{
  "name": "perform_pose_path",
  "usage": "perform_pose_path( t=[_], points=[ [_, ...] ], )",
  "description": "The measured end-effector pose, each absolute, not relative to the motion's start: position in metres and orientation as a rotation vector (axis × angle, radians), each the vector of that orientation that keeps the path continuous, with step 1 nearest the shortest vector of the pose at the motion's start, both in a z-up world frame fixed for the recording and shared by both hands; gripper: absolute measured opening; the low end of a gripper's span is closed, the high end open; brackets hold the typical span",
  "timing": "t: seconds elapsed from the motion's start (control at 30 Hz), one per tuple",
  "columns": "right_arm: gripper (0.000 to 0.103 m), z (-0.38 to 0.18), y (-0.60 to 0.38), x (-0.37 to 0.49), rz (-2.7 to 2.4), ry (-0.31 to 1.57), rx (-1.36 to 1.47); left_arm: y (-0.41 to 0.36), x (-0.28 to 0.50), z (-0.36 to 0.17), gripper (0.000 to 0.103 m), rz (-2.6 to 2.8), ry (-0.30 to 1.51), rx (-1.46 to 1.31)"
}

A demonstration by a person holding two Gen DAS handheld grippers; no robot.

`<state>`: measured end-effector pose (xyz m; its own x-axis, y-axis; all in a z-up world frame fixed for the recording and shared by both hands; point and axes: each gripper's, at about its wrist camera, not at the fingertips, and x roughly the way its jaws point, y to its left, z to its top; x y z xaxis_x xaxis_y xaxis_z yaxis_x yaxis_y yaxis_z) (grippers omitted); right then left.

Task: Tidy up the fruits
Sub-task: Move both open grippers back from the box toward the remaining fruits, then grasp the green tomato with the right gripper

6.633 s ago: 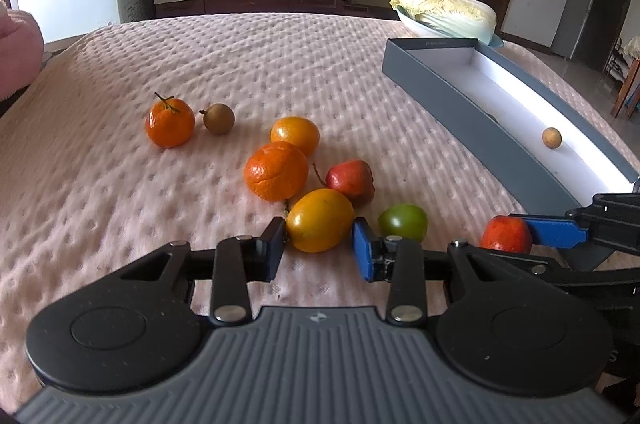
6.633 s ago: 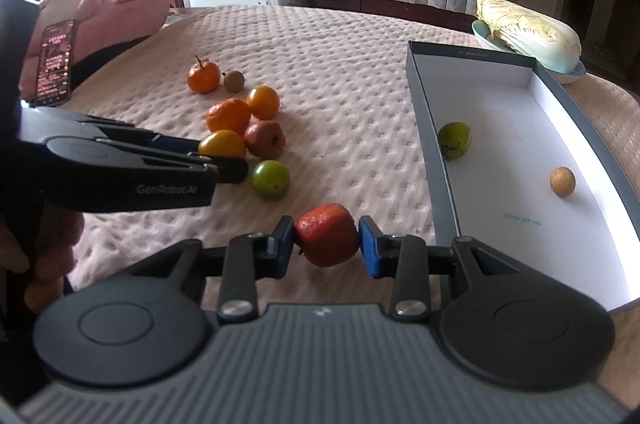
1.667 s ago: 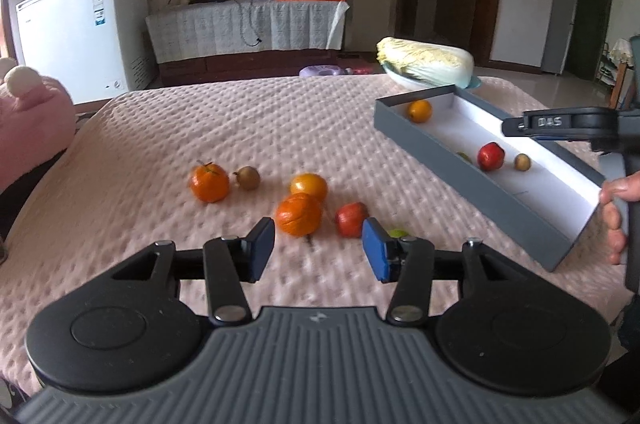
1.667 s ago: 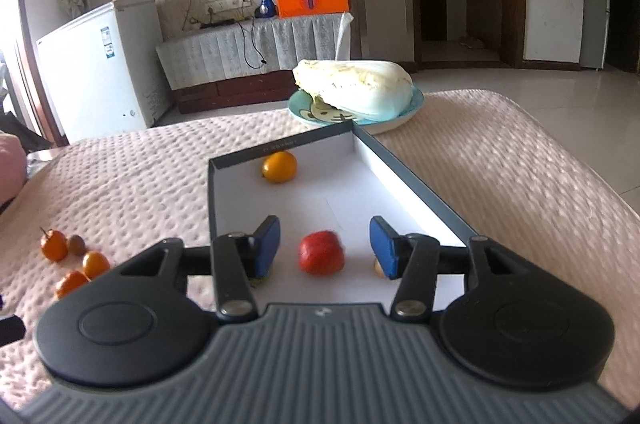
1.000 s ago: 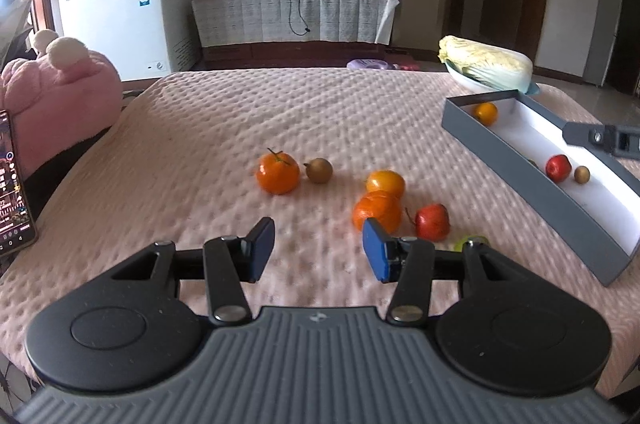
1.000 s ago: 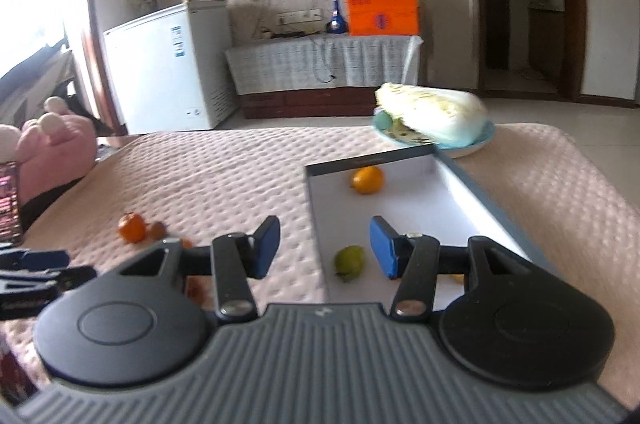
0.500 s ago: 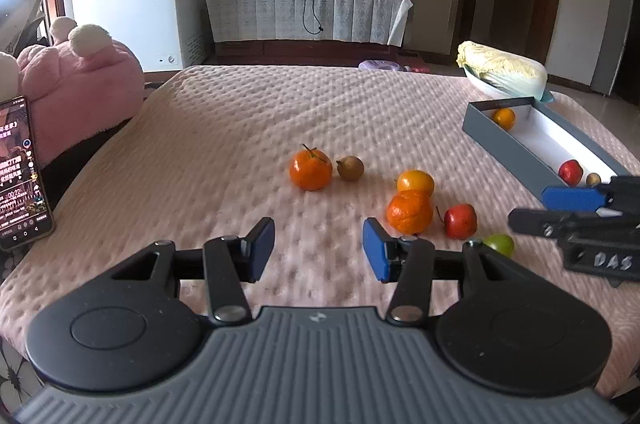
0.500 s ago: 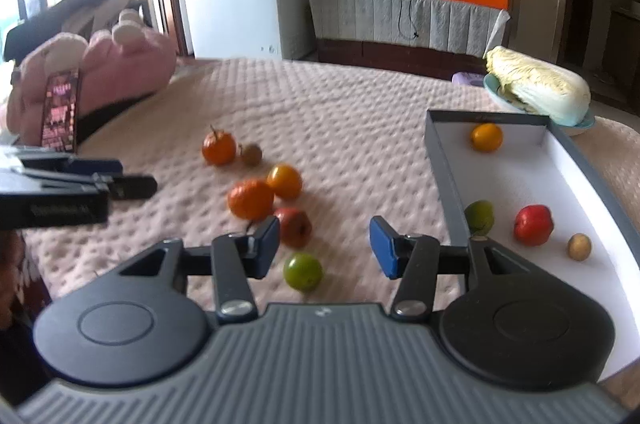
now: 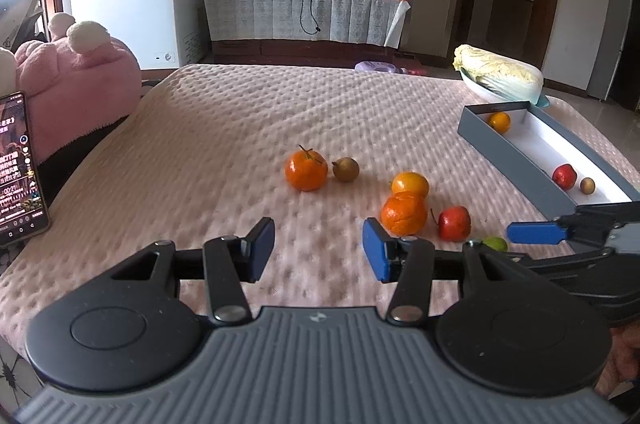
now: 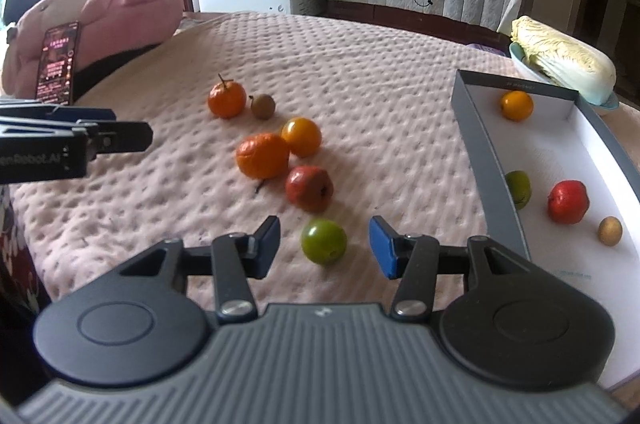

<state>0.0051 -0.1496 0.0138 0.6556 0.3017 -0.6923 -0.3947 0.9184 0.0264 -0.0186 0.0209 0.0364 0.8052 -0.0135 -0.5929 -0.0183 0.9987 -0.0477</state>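
Several loose fruits lie on the pink quilt: a stemmed tangerine [image 10: 226, 99], a small brown fruit [image 10: 263, 106], a yellow-orange fruit [image 10: 301, 137], a wrinkled orange [image 10: 262, 155], a red fruit [image 10: 309, 188] and a green fruit [image 10: 324, 241]. My right gripper [image 10: 325, 244] is open, and the green fruit shows in its gap with room on both sides. My left gripper [image 9: 319, 251] is open and empty, short of the wrinkled orange [image 9: 404, 214]. The grey box [image 10: 480, 151] on the right holds an orange, a green, a red and a small tan fruit.
A cabbage on a plate [image 10: 564, 63] sits behind the box. A propped phone [image 10: 58, 63] and a pink plush [image 10: 132, 11] stand at the quilt's left edge. A white freezer [image 9: 132, 7] and a covered sideboard stand beyond the quilt.
My right gripper swung left from over the box and dropped towards the loose fruits, bringing the green fruit into its gap. It has entered the left wrist view at the right. The left gripper barely moved.
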Motion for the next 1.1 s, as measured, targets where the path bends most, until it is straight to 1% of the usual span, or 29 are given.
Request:
perform_pose_path(
  t=[0.13,0.23,0.27,0.33,0.73,1.1],
  points=[
    [0.049,0.010,-0.146,0.007,0.397,0.769,-0.147,0.017,-0.019,0.036,0.055,-0.010,0.635,-0.048],
    [0.037,0.007,-0.144,0.008,0.404,0.786,-0.163,0.016,-0.018,0.036,0.055,-0.016,0.637,-0.051],
    [0.036,0.007,-0.143,0.008,0.404,0.783,-0.169,0.015,-0.017,0.036,0.055,-0.017,0.638,-0.051],
    [0.029,0.007,-0.144,0.008,0.405,0.783,-0.166,0.013,-0.016,0.035,0.055,-0.022,0.642,-0.047],
    [0.028,0.020,-0.165,0.001,0.405,0.762,-0.135,-0.005,-0.002,0.031,0.055,-0.073,0.644,-0.013],
    [0.028,0.036,-0.189,-0.005,0.401,0.726,-0.086,-0.032,0.021,0.014,0.055,-0.112,0.681,0.000]
  ],
)
